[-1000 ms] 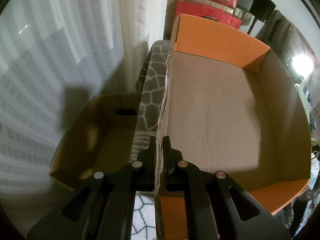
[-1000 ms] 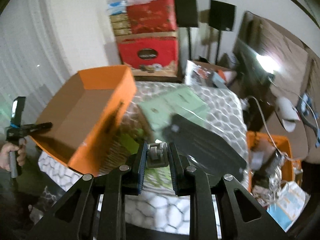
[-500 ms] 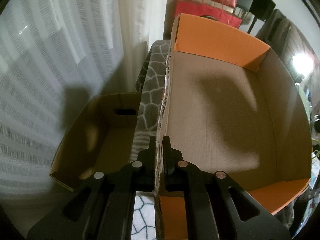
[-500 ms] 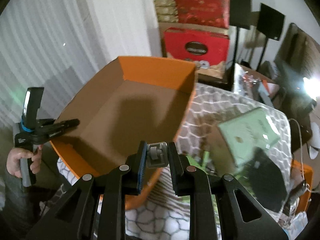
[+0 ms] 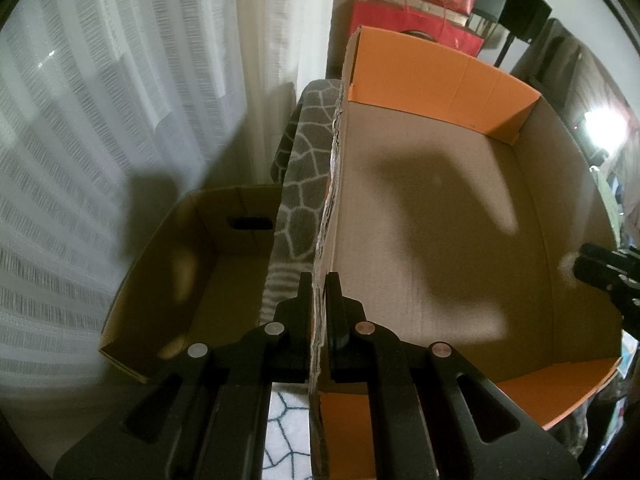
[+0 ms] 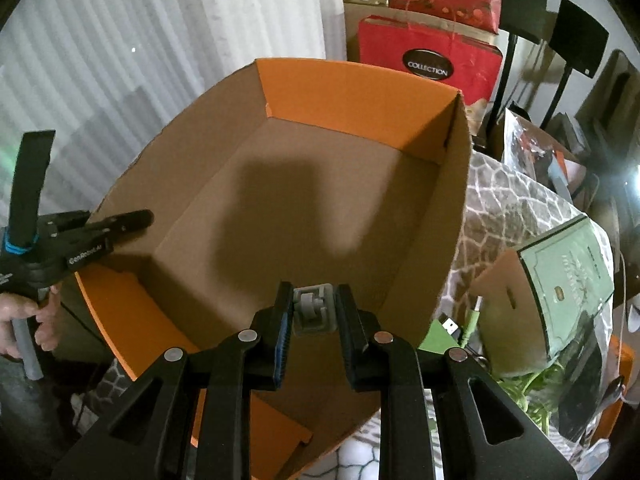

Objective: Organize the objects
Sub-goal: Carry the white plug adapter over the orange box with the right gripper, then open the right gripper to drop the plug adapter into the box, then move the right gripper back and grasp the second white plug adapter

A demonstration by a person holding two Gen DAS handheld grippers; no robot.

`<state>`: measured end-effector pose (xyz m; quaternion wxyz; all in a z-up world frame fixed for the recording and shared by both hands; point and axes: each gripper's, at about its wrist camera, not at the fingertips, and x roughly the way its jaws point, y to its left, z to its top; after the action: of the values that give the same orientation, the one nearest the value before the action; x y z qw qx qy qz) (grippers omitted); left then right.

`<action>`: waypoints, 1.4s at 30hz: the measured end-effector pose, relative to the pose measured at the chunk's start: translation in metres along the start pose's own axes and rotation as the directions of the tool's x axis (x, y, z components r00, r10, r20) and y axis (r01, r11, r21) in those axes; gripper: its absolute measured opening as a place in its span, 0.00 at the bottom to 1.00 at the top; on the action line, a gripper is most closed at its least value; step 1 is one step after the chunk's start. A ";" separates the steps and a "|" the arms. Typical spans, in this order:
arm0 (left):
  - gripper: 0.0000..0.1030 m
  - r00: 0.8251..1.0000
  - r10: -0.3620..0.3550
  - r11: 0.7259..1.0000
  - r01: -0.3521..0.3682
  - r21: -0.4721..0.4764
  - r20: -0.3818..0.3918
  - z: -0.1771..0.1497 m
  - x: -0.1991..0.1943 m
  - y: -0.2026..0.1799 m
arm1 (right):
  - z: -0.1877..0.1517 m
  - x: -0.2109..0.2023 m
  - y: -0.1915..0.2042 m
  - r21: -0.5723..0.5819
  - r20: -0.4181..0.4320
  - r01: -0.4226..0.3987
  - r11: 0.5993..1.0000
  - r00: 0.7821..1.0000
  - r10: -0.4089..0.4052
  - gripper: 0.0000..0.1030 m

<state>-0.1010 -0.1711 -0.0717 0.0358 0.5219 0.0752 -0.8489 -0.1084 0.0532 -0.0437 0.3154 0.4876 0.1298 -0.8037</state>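
Dim, fisheye-warped, glaring right-side lamp

Orange-walled brown box on grey, white-veined cloth.

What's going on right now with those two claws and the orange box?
Left claw shut on box wall. Right claw shut on small grey part, over the box. Box empty, nothing in the way.

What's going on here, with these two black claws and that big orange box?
A person is tidying up with a handheld claw in each hand. The left claw is clamped on the side wall of the big orange box, which sits on a patterned blanket. The right claw grips a small grey object and holds it over the box's open inside. Nothing can be seen in the box yet. A green box lies to the right.
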 end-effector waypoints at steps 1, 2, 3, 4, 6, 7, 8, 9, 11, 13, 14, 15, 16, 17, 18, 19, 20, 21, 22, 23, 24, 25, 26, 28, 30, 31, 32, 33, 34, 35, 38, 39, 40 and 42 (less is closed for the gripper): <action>0.05 1.000 -0.001 1.000 0.001 -0.001 0.000 0.000 0.000 0.000 | 0.000 0.001 0.001 -0.003 -0.001 0.003 1.000 1.000 -0.003 0.26; 0.05 1.000 0.000 1.000 0.000 -0.001 0.000 0.000 0.000 0.000 | 0.000 0.002 0.001 -0.003 -0.001 0.001 1.000 1.000 -0.001 0.27; 0.05 1.000 0.000 1.000 0.000 -0.001 0.000 0.000 0.000 0.000 | 0.000 0.001 0.002 -0.003 0.001 -0.002 1.000 1.000 0.002 0.30; 0.05 1.000 0.000 1.000 0.000 -0.001 0.000 0.000 0.000 0.000 | 0.000 0.001 0.002 0.000 0.003 -0.005 1.000 1.000 0.005 0.31; 0.05 1.000 0.000 1.000 0.000 -0.001 0.000 0.000 0.000 0.000 | -0.001 -0.002 0.001 0.004 0.010 -0.010 1.000 1.000 0.010 0.32; 0.05 1.000 0.000 1.000 0.000 -0.001 0.000 0.000 0.000 0.000 | 0.000 -0.006 0.001 0.004 0.015 -0.009 1.000 1.000 0.009 0.32; 0.05 1.000 0.000 1.000 0.000 0.000 0.000 0.000 0.000 0.000 | 0.000 -0.009 0.000 0.004 0.024 -0.009 1.000 1.000 0.009 0.33; 0.05 1.000 0.000 1.000 0.000 0.000 0.000 0.000 0.000 0.000 | -0.001 -0.016 -0.002 0.004 0.038 -0.010 1.000 0.999 0.010 0.33; 0.05 1.000 0.000 1.000 0.000 -0.001 0.000 0.000 0.000 0.000 | 0.000 -0.026 -0.005 0.010 0.056 -0.005 1.000 0.998 0.005 0.35; 0.05 1.000 0.000 1.000 0.000 0.000 0.000 0.000 0.000 0.000 | -0.002 -0.038 -0.010 0.019 0.075 0.002 1.000 0.997 -0.003 0.38; 0.05 1.000 0.000 1.000 0.000 -0.001 0.000 0.000 0.000 0.000 | -0.004 -0.044 -0.013 0.021 0.083 0.005 1.000 0.997 -0.007 0.39; 0.05 1.000 -0.001 1.000 0.001 -0.002 0.001 0.000 0.000 0.000 | -0.005 -0.049 -0.015 0.024 0.090 0.011 1.000 0.996 -0.013 0.40; 0.05 1.000 -0.002 1.000 0.002 -0.002 0.001 0.000 0.000 0.000 | -0.008 -0.054 -0.018 0.028 0.095 0.019 0.999 0.995 -0.022 0.40; 0.05 1.000 -0.001 1.000 0.001 -0.001 0.000 0.000 0.000 0.000 | -0.008 -0.058 -0.021 0.032 0.098 0.027 0.999 0.995 -0.030 0.40; 0.05 1.000 -0.002 1.000 0.002 -0.002 0.000 0.000 0.000 0.000 | -0.010 -0.062 -0.024 0.036 0.102 0.036 0.999 0.994 -0.039 0.40; 0.05 1.000 -0.002 1.000 0.002 -0.003 -0.001 0.000 0.000 0.000 | -0.012 -0.066 -0.027 0.041 0.105 0.044 0.998 0.993 -0.048 0.41; 0.05 1.000 -0.002 1.000 0.002 -0.004 -0.001 0.001 0.000 0.000 | -0.013 -0.068 -0.030 0.047 0.108 0.053 0.997 0.993 -0.058 0.42; 0.05 1.000 -0.002 1.000 0.002 -0.003 -0.001 0.001 0.000 0.000 | -0.015 -0.072 -0.034 0.053 0.110 0.063 0.997 0.992 -0.069 0.43; 0.05 1.000 -0.002 1.000 0.002 -0.003 -0.001 0.001 0.000 0.000 | -0.017 -0.075 -0.037 0.059 0.114 0.071 0.996 0.990 -0.077 0.44; 0.05 1.000 -0.002 1.000 0.002 -0.003 -0.001 0.001 0.000 0.000 | -0.019 -0.078 -0.040 0.064 0.118 0.076 0.995 0.989 -0.084 0.45; 0.05 1.000 -0.002 1.000 0.002 -0.003 -0.001 0.001 0.000 0.000 | -0.021 -0.081 -0.044 0.073 0.121 0.082 0.994 0.988 -0.091 0.46; 0.05 1.000 -0.003 1.000 0.003 -0.003 -0.001 0.001 0.000 0.000 | -0.023 -0.083 -0.049 0.081 0.123 0.087 0.993 0.988 -0.096 0.47; 0.05 1.000 -0.003 1.000 0.003 -0.003 -0.001 0.001 0.000 0.000 | -0.025 -0.085 -0.052 0.087 0.124 0.091 0.992 0.987 -0.101 0.50; 0.05 1.000 -0.003 1.000 0.003 -0.003 -0.001 0.001 0.000 0.000 | -0.032 -0.089 -0.059 0.105 0.123 0.103 0.989 0.986 -0.116 0.54; 0.05 1.000 -0.003 1.000 0.003 -0.004 -0.001 0.001 0.000 0.000 | -0.037 -0.089 -0.067 0.120 0.117 0.122 0.985 0.984 -0.136 0.55; 0.05 1.000 -0.004 1.000 0.004 -0.005 -0.001 0.001 0.000 0.000 | -0.041 -0.089 -0.071 0.127 0.111 0.132 0.983 0.983 -0.146 0.55; 0.05 1.000 -0.003 1.000 0.003 -0.003 -0.001 0.001 0.000 0.000 | -0.044 -0.089 -0.075 0.132 0.105 0.136 0.982 0.983 -0.151 0.55; 0.05 1.000 -0.002 1.000 0.002 -0.003 -0.001 0.001 0.000 0.000 | -0.048 -0.088 -0.079 0.140 0.099 0.139 0.980 0.983 -0.153 0.55; 0.05 1.000 -0.002 1.000 0.002 -0.002 -0.001 0.001 0.000 -0.001 | -0.051 -0.087 -0.084 0.150 0.092 0.141 0.979 0.984 -0.156 0.55; 0.05 1.000 -0.002 1.000 0.002 -0.003 -0.001 0.001 0.000 0.000 | -0.054 -0.087 -0.087 0.156 0.088 0.143 0.977 0.984 -0.158 0.55; 0.05 1.000 -0.002 1.000 0.002 -0.003 -0.001 0.001 0.000 0.000 | -0.066 -0.086 -0.098 0.179 0.073 0.162 0.970 0.981 -0.177 0.55; 0.05 1.000 -0.002 1.000 0.002 -0.003 0.000 0.001 0.000 0.000 | -0.071 -0.087 -0.102 0.189 0.069 0.169 0.967 0.980 -0.185 0.55; 0.05 1.000 -0.002 1.000 0.002 -0.004 -0.001 0.001 0.000 0.000 | -0.076 -0.088 -0.107 0.200 0.065 0.176 0.964 0.979 -0.192 0.55; 0.05 1.000 -0.003 1.000 0.003 -0.004 -0.001 0.001 0.000 0.000 | -0.084 -0.089 -0.114 0.219 0.057 0.187 0.958 0.977 -0.204 0.56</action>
<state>-0.1015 -0.1711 -0.0712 0.0357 0.5221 0.0778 -0.8486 -0.0926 0.2182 -0.0192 0.1853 0.4711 0.0784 -0.8589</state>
